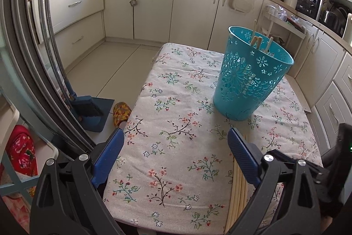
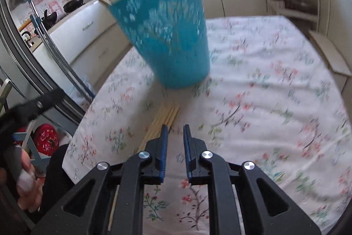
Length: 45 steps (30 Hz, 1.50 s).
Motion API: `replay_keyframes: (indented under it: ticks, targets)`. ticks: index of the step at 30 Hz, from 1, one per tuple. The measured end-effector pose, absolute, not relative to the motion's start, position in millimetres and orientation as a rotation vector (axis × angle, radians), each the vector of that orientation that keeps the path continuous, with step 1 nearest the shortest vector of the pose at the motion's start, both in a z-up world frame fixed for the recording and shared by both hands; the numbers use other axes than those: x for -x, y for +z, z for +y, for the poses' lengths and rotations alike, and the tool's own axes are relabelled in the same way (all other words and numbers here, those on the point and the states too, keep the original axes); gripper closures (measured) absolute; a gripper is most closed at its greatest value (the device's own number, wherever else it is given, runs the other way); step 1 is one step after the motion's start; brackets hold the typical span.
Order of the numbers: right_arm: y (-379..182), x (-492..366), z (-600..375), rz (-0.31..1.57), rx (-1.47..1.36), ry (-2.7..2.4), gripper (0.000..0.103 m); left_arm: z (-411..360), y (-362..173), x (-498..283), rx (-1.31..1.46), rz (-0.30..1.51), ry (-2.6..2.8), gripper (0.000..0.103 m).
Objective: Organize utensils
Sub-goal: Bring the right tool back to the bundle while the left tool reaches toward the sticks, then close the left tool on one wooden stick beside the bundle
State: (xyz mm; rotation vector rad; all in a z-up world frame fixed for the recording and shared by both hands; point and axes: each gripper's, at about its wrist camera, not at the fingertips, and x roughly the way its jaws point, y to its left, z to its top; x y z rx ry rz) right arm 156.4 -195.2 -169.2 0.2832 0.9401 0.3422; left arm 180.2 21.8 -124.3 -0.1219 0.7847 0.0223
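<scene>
Left wrist view is showing the blue basket (image 1: 250, 74) standing upright on the flowery tablecloth (image 1: 176, 124), with a few chopsticks (image 1: 256, 41) already poking out of its top. More chopsticks, a flat bundle (image 1: 238, 186), are lying on the cloth in front of the basket, just beside its base. The left gripper (image 1: 173, 158) is hanging wide apart and holding nothing, with the bundle passing under its right-side finger.

Right wrist view is blurry. The right gripper (image 2: 175, 138) is pointing at the basket (image 2: 167, 30), its two sides a little apart with nothing between them. The bundle (image 2: 164, 119) is lying just ahead, partly under the left-side finger.

I think the job is partly done: some sticks are in, more are waiting. Next, one gripper probably needs to go down over the bundle, squeeze a stick, lift it, and drop it into the basket.
</scene>
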Motion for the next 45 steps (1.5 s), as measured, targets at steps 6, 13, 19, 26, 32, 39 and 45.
replay_keyframes:
  ticks: [6,13,19,26,32,39,45]
  targets:
    - [-179,-175,-167,0.99,-0.22,0.33,0.088,24,-123,-176,0.126,0.783,0.027,0.012]
    - [-190,-172,-154,1.005,-0.17,0.309,0.088,27,-126,-177,0.13,0.79,0.032,0.012]
    - [-191,-167,-161,1.006,-0.078,0.327,0.089,23,-131,-180,0.119,0.814,0.012,0.012]
    - [-190,-166,-193,1.02,0.02,0.325,0.091,-22,-159,-199,-0.024,0.897,-0.094,0.012]
    - [-196,-159,-242,1.012,-0.131,0.278,0.091,-51,-188,-221,-0.103,0.974,-0.115,0.012]
    - [-197,-157,-245,0.996,-0.172,0.289,0.09,-56,-205,-229,-0.143,1.019,-0.095,0.012]
    - [-195,-156,-248,0.991,-0.19,0.294,0.09,-57,-206,-234,-0.147,1.021,-0.097,0.012]
